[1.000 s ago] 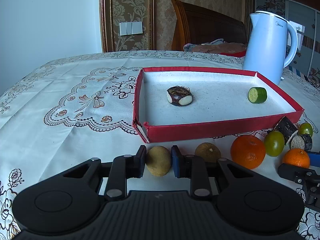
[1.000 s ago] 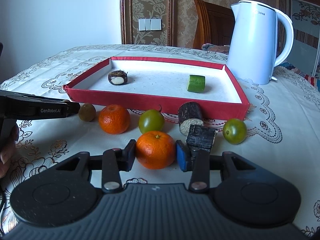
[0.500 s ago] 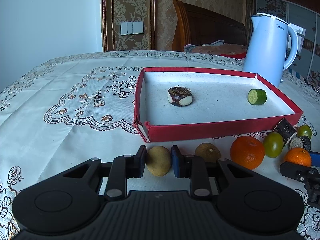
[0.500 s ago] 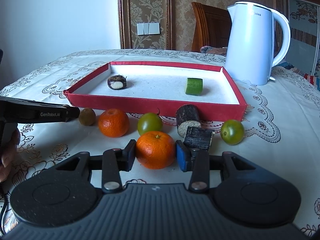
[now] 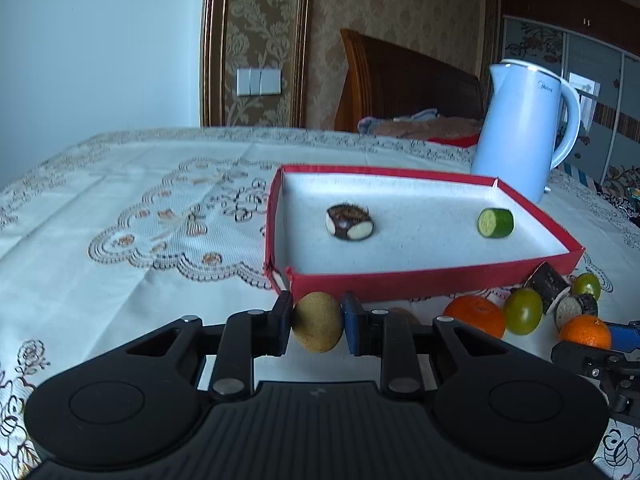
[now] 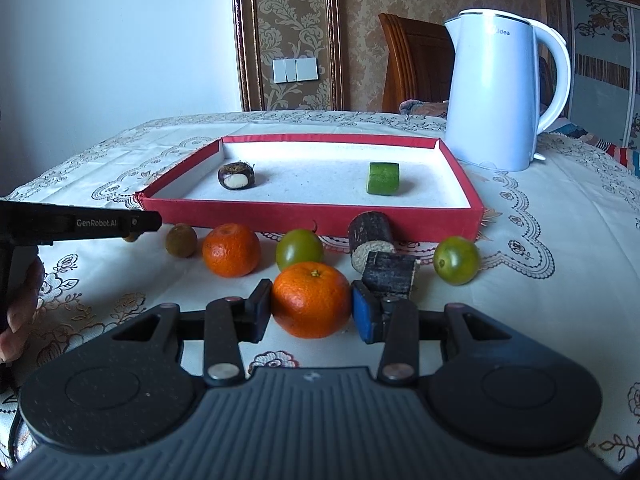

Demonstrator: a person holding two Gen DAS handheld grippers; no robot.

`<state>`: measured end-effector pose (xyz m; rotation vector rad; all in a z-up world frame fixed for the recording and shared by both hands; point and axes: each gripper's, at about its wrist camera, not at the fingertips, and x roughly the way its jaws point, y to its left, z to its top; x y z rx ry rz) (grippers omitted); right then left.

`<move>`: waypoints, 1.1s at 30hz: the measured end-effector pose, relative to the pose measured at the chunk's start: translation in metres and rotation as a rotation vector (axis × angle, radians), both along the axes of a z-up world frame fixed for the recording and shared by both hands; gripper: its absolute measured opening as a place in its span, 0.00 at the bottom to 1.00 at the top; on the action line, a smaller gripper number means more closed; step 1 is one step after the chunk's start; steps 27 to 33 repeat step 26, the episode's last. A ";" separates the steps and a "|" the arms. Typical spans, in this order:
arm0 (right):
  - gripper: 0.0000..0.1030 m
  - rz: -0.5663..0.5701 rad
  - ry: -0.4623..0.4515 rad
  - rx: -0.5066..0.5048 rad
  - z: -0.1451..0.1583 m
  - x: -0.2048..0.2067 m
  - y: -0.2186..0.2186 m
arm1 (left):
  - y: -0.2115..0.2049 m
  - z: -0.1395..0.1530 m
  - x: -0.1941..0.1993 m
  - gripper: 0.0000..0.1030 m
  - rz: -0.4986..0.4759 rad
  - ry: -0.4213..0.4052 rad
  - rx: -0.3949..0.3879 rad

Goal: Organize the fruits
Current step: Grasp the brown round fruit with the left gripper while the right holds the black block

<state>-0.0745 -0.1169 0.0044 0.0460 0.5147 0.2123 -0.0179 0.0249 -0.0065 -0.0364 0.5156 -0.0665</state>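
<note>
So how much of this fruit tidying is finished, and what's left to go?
Early days. Two pieces already lie in the red tray: a dark brown-and-white piece and a green chunk. In hand: the left tongs grip a brown fruit, the right tongs an orange. Left on the tablecloth: another orange, two green fruits, a small brown fruit, two dark pieces.
</note>
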 end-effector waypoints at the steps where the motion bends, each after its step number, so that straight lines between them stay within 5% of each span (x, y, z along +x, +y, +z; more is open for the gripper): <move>1: 0.38 -0.002 -0.003 0.000 0.000 0.000 0.000 | -0.001 0.002 -0.001 0.25 -0.001 -0.012 0.004; 19: 0.38 -0.065 -0.082 -0.010 0.030 0.030 -0.009 | -0.017 0.022 0.045 0.25 -0.018 0.058 -0.057; 33: 0.38 -0.103 -0.084 -0.046 0.037 0.069 -0.008 | -0.029 0.018 0.072 0.25 0.009 0.065 -0.005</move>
